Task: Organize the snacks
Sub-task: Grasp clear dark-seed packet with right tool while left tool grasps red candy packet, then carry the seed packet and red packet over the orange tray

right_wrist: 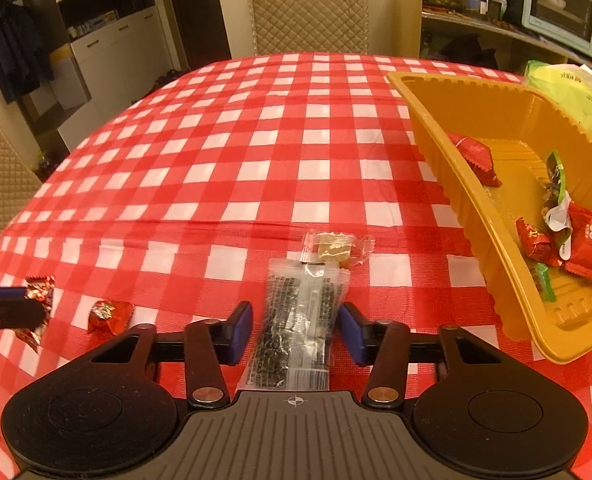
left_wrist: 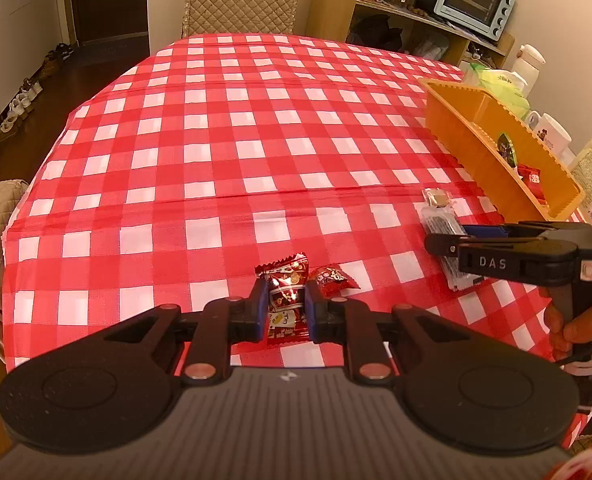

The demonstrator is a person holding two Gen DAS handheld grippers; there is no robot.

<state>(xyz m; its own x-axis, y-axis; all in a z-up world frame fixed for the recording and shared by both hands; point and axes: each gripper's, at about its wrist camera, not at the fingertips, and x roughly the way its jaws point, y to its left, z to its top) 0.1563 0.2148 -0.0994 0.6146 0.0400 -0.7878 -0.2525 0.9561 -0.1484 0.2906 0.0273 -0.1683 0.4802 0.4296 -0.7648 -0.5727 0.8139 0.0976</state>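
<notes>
My left gripper (left_wrist: 286, 285) is shut on a red printed snack packet (left_wrist: 284, 274), held just above the checked tablecloth (left_wrist: 216, 140). A small red candy (left_wrist: 333, 278) lies on the cloth to its right. In the right wrist view my right gripper (right_wrist: 296, 314) straddles a clear packet of dark snack (right_wrist: 299, 332) lying flat on the cloth; the blue pads stand close beside it, with a gap showing on the left side. A small clear-wrapped beige sweet (right_wrist: 335, 248) lies just beyond. The orange tray (right_wrist: 475, 208) on the right holds several red and green wrapped snacks.
A person's hand (left_wrist: 579, 320) grips the right tool's handle. Padded chairs (right_wrist: 307, 8) stand at the table's far end and left side. A green bag (right_wrist: 567, 92), mugs (left_wrist: 551, 132) and a shelf with a toaster oven (left_wrist: 475, 0) crowd the right edge behind the tray.
</notes>
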